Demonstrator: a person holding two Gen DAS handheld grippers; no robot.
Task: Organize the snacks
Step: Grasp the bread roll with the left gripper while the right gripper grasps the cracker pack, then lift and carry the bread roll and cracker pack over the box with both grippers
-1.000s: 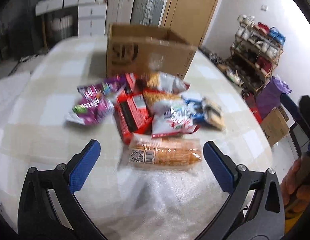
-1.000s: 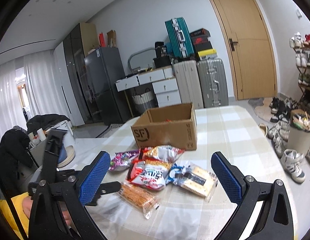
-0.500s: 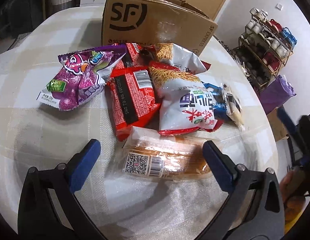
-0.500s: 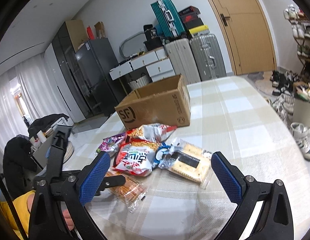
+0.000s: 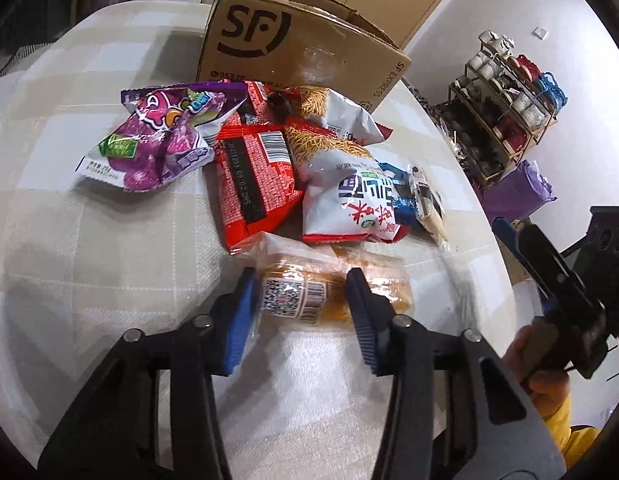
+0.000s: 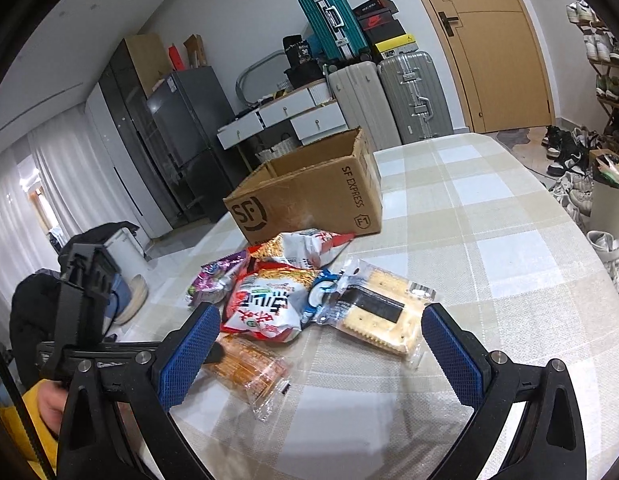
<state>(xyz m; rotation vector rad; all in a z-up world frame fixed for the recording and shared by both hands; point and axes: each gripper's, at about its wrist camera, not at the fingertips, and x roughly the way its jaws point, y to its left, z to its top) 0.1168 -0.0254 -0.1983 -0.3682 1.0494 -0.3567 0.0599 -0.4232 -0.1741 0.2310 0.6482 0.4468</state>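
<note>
On the checked table (image 5: 89, 240) your left gripper (image 5: 301, 300) has just been closing; its blue pads now clamp the clear biscuit pack (image 5: 333, 284) with the QR label. Beyond the snack pile, the cardboard box (image 5: 301, 44) reads "SF EXPRESS". Your right gripper (image 6: 321, 344) gapes empty.

Table (image 6: 489, 216): cloth in beige-and-white check. Cardboard box (image 5: 301, 46): plain brown, black printed logo and lettering. Purple snack bag (image 5: 161, 136): cartoon print, green label patch. Red packet (image 5: 255, 176): fine red-white speckle, black stripe, white barcode. White noodle-snack bag (image 5: 349, 196): orange noodle picture, red and blue-green characters. Cracker pack (image 6: 379, 312): clear wrap, pale yellow crackers, black band. Clear wrapped orange-brown snack (image 5: 309, 296): white label with black codes. Left hand-held gripper (image 5: 301, 300): black frame, blue ribbed pads. Right hand-held gripper (image 6: 321, 348): the same black and blue. Sleeve (image 5: 569, 436): yellow.
</note>
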